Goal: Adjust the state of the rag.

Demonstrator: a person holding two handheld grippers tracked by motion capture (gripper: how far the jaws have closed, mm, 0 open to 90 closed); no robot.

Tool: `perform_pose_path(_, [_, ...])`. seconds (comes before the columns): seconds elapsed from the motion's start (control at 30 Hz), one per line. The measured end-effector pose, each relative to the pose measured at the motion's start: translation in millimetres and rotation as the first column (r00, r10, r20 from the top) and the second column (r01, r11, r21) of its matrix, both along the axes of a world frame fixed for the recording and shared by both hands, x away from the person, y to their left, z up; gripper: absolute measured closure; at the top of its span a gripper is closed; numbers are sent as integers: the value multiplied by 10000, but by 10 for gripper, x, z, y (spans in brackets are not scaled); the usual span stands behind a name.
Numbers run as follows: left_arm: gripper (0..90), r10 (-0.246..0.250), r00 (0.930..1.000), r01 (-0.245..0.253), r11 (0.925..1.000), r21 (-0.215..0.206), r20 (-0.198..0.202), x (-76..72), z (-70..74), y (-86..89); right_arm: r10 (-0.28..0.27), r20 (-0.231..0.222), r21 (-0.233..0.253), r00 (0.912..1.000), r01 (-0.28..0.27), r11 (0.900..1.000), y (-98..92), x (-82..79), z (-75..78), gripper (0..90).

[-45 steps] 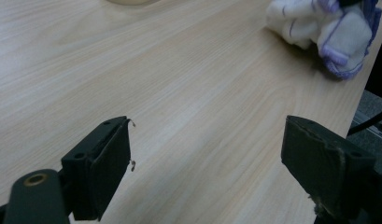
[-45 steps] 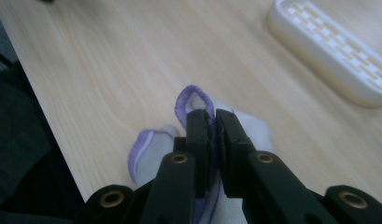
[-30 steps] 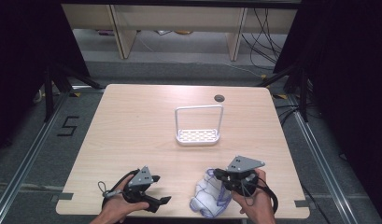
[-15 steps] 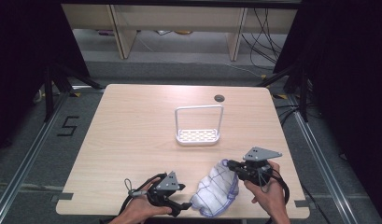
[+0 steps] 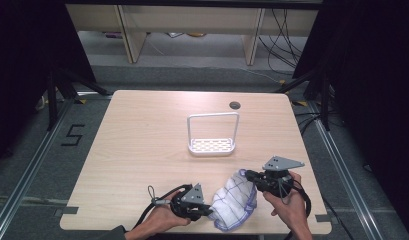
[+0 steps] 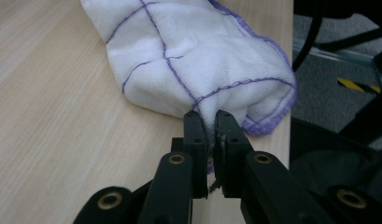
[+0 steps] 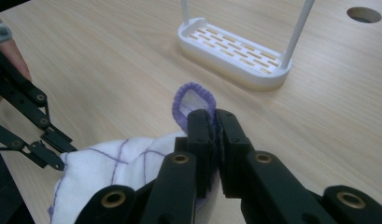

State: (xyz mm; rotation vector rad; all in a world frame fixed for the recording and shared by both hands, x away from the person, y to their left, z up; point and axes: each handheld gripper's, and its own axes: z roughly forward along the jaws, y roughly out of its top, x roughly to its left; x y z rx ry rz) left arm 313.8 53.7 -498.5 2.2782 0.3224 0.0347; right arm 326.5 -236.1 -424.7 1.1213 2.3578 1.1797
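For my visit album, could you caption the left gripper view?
Left gripper pinching a white cloth with purple stitching at the wooden table's edge.

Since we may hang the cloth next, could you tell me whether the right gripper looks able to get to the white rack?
Probably yes: the right gripper, shut on the cloth, has bare table between it and the white rack.

Your left gripper (image 6: 208, 122) is pinching a fold of the white cloth (image 6: 188, 60) between its closed black jaws. The cloth, crossed by purple stitched lines and edged in purple, is lying bunched on the wooden table (image 6: 53, 116), reaching to the table's edge beside the grey floor (image 6: 328, 79).
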Motion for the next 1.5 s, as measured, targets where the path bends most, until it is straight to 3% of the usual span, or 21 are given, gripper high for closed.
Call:
perform_pose_path(0.03, [850, 0, 10000, 0, 10000, 0, 0, 0, 0, 0, 0, 0, 0, 10000, 0, 10000, 0, 0, 0, 857])
perform_pose_path(0.13, [853, 55, 9999, -60, 9992, -407, -137, -18, 234, 282, 111, 419, 47, 9991, -113, 9999, -55, 5, 48, 858])
perform_pose_path(0.17, [853, 55, 9999, -60, 9992, -407, -137, -18, 234, 282, 111, 419, 47, 9991, -113, 9999, -55, 5, 48, 858])
perform_pose_path(0.2, [853, 89, 9999, -94, 9986, -523, -94, -23, 362, 462, -28, 140, 360, 9999, 23, 9993, -48, -21, 82, 860])
perform_pose_path(0.33, [854, 128, 9996, -146, 9967, -795, -235, -21, 551, 762, 283, 491, 437, 9984, -305, 9986, -39, -1, 79, 861])
perform_pose_path(0.4, [854, 246, 9995, -261, 9960, -853, -188, -19, 597, 872, 476, 253, 546, 9985, -489, 9973, -4, -16, 56, 861])
perform_pose_path(0.43, [854, 246, 9995, -261, 9960, -853, -188, -19, 597, 872, 476, 253, 546, 9985, -489, 9973, -4, -16, 56, 861])
perform_pose_path(0.47, [853, 404, 9987, -430, 9951, -886, -309, 3, 578, 927, 401, -126, 587, 9991, -393, 9975, 37, -26, 11, 861])
perform_pose_path(0.6, [853, 571, 9962, -611, 9963, -606, -661, 89, 435, 953, 304, -304, 486, 9991, -289, 9984, 81, 27, -103, 861])
perform_pose_path(0.67, [852, 638, 9932, -643, 9979, -19, -970, 229, 249, 934, 229, -730, 321, 9971, -206, 9993, 111, 127, -276, 861])
perform_pose_path(0.83, [845, 1122, 9886, -1067, 9926, 585, -1003, 445, 63, 878, -40, -1357, -187, 9907, 15, 9998, 84, 277, -587, 849])
perform_pose_path(0.87, [835, 1160, 9881, -1098, 9919, 645, -1014, 458, 59, 874, -64, -1503, -230, 9886, 30, 9997, 76, 281, -600, 825])
perform_pose_path(0.93, [712, 1451, 9862, -1379, 9864, 900, -795, 449, 85, 885, -479, -1103, -529, 9927, 423, 9977, 54, 278, -594, 685])
perform_pose_path(1.03, [472, 2186, 9751, -2153, 9736, 756, -378, 369, 175, 961, -593, -655, -741, 9961, 544, 9958, 8, 186, -487, 581])
perform_pose_path(1.07, [481, 2186, 9751, -2153, 9736, 756, -378, 369, 175, 961, -455, -434, -830, 9980, 418, 9957, -10, 133, -446, 574])
perform_pose_path(1.1, [481, 2276, 9737, -2276, 9706, 785, 92, 317, 218, 1016, -455, -434, -830, 9980, 418, 9957, -10, 133, -446, 574])
perform_pose_path(1.13, [461, 2423, 9700, -2432, 9682, 589, 212, 201, 252, 1064, -327, -342, -853, 9989, 297, 9959, -23, -34, -380, 554])
perform_pose_path(1.23, [468, 2263, 9740, -2267, 9731, 415, 138, 58, 264, 1091, -255, -364, -887, 9990, 222, 9958, -25, -172, -366, 538])
perform_pose_path(1.27, [475, 1945, 9808, -1950, 9799, 425, 135, -61, 246, 1075, 59, -392, -989, 9992, -97, 9950, -33, -309, -405, 539])
perform_pose_path(1.33, [488, 1722, 9849, -1728, 9841, 400, 179, -168, 216, 1019, 235, -605, -1059, 9979, -298, 9939, -21, -391, -454, 541])
perform_pose_path(1.5, [508, 1076, 9941, -1081, 9927, 534, 114, -278, 132, 853, 223, -1073, -1483, 9940, -382, 9882, 3, -544, -550, 559])
